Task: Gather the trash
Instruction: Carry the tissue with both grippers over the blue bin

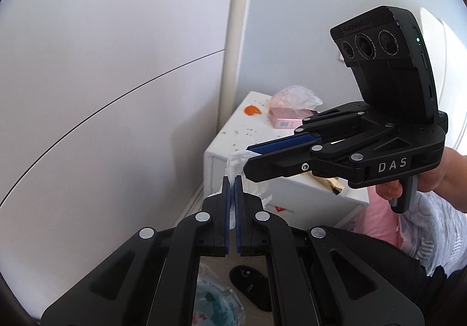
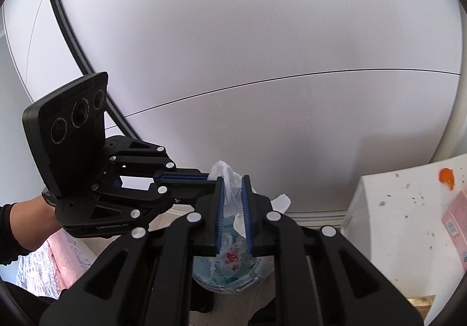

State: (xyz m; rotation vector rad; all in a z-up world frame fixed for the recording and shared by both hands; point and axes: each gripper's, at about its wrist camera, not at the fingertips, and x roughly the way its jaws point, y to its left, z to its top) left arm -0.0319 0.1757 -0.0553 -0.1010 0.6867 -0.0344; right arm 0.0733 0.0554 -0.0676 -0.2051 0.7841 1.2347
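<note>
Plastic bag [image 2: 230,194] of trash hangs between my two tongs — left tongs [image 1: 232,180] and right tongs [image 2: 232,180] each clamped on its top edge. Thin film could slip or tear above the floor.

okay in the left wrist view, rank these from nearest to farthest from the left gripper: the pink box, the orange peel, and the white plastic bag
1. White plastic bag: pinched in the left gripper itself.
2. Pink box: farther up, on the white cabinet top.
3. Orange peel: farthest, near the cabinet's back left.
</note>
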